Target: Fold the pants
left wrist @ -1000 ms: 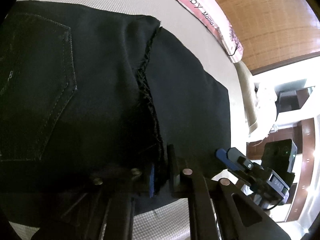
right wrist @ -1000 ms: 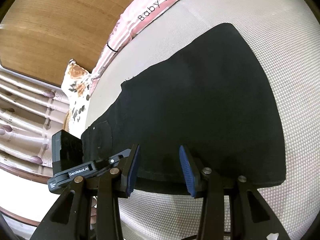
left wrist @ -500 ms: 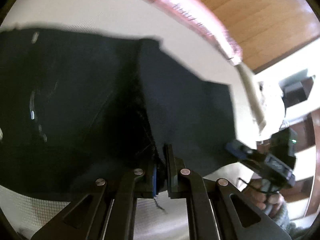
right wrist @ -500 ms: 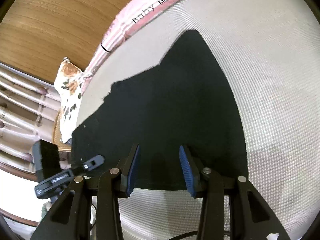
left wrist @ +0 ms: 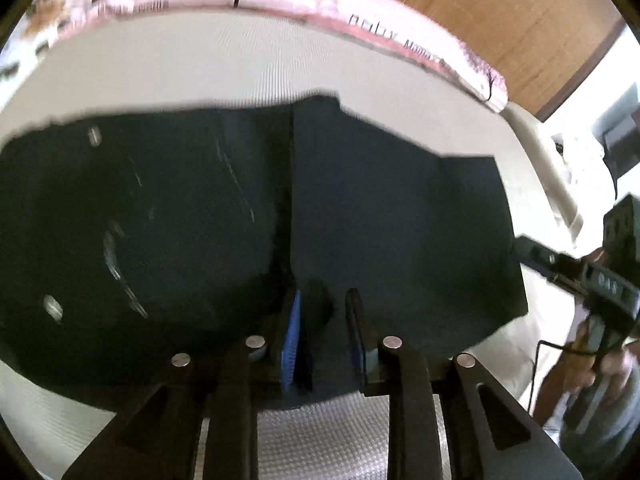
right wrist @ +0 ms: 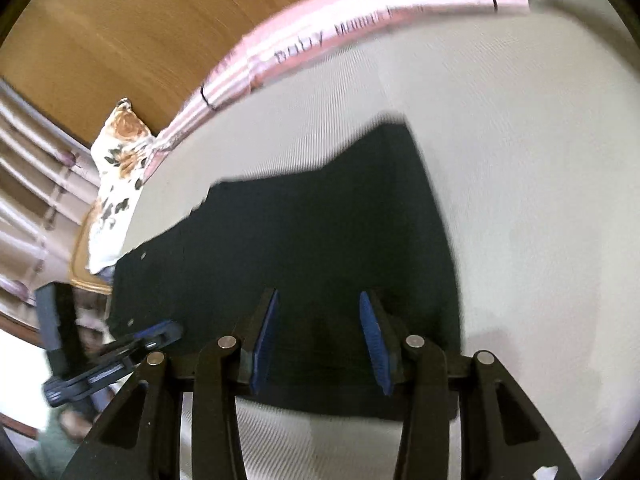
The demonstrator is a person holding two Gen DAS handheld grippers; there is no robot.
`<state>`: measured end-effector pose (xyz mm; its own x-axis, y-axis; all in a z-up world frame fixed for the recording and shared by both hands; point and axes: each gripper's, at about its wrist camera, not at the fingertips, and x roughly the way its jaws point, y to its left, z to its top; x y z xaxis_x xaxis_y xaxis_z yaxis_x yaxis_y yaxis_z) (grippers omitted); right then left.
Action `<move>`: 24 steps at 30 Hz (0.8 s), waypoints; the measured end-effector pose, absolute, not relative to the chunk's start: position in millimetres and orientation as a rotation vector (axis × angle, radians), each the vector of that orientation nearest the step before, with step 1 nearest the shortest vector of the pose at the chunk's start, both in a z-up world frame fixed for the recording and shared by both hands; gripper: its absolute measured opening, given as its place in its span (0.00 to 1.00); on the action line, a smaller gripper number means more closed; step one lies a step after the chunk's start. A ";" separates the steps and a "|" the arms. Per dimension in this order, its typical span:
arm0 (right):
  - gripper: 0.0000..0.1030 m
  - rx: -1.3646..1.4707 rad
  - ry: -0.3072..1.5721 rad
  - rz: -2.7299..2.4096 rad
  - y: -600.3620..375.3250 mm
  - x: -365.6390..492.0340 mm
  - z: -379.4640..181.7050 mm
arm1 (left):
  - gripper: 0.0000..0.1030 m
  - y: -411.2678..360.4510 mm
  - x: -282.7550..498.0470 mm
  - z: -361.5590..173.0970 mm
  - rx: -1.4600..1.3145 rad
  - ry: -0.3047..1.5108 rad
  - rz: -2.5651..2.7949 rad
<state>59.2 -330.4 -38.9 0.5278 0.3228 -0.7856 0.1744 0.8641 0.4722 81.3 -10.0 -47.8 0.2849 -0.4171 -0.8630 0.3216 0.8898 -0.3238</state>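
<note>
Black pants lie folded flat on a pale woven mat, with a pocket and rivets at the left and a seam ridge down the middle. My left gripper hovers over the near hem. Its jaws are opening, and a small bump of fabric stands between them, against the left pad only. In the right wrist view the pants spread out under my right gripper, which is open and holds nothing. Each gripper shows in the other's view: the right gripper and the left gripper.
A pink printed roll borders the mat's far edge, with wooden floor beyond it. A floral cushion lies off the mat's left end. A person's hand holds the right gripper's handle. Bare mat stretches to the right of the pants.
The left jaws, shut on the seam fold before, have parted and let it go. Both grippers have risen and rolled, so the pants look smaller and further off.
</note>
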 end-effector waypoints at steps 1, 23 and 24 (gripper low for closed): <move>0.38 0.530 1.015 0.085 -332.1 63.6 -36.6 | 0.28 -10.0 82.4 -41.5 -0.081 1.151 -0.485; 0.32 0.315 1.019 -0.057 -348.7 147.5 -68.8 | 0.39 -81.6 175.4 -73.7 0.062 1.077 -0.493; 0.32 0.321 1.022 -0.056 -349.2 146.2 -66.2 | 0.39 -81.9 172.0 -72.4 0.073 1.077 -0.492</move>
<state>146.2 -349.2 -66.2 0.5244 0.1036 -0.8451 0.1945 0.9517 0.2374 172.0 -81.9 -72.4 0.3772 -0.3499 -0.8575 0.4194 0.8900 -0.1786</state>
